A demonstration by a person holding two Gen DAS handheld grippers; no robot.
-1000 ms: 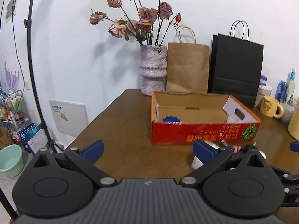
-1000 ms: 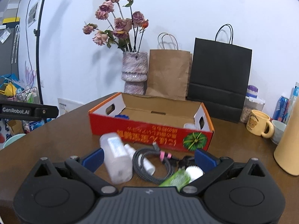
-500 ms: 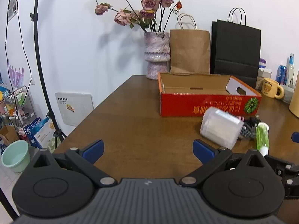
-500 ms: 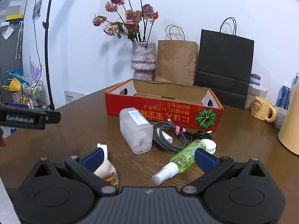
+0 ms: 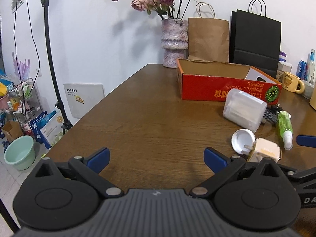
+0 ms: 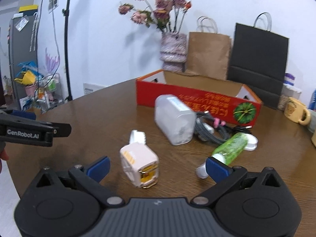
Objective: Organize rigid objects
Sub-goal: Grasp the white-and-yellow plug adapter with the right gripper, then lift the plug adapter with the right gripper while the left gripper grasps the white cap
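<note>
A red cardboard box [image 5: 227,87] [image 6: 197,100] stands open at the back of the wooden table [image 5: 150,118]. In front of it lie a translucent plastic container [image 5: 244,110] [image 6: 173,118], a coiled cable [image 6: 209,129], a green spray bottle [image 5: 284,125] [image 6: 231,148], a white cap [image 5: 243,139] [image 6: 137,137] and a cream plug adapter [image 5: 264,152] [image 6: 139,165]. My right gripper [image 6: 158,168] is open, low over the table, with the adapter lying between its fingers, untouched. My left gripper [image 5: 156,158] is open over bare wood, left of the items.
Behind the box stand a vase of dried roses [image 5: 174,43], a brown paper bag [image 5: 208,39] and a black paper bag [image 5: 255,41]. A yellow mug [image 5: 292,82] sits at the right. A light stand [image 5: 53,63] and a green basin [image 5: 19,155] are off the table's left edge.
Both grippers have drawn back from the box toward the near table edge. The adapter and white cap have come into view; the adapter now lies between the right fingers.
</note>
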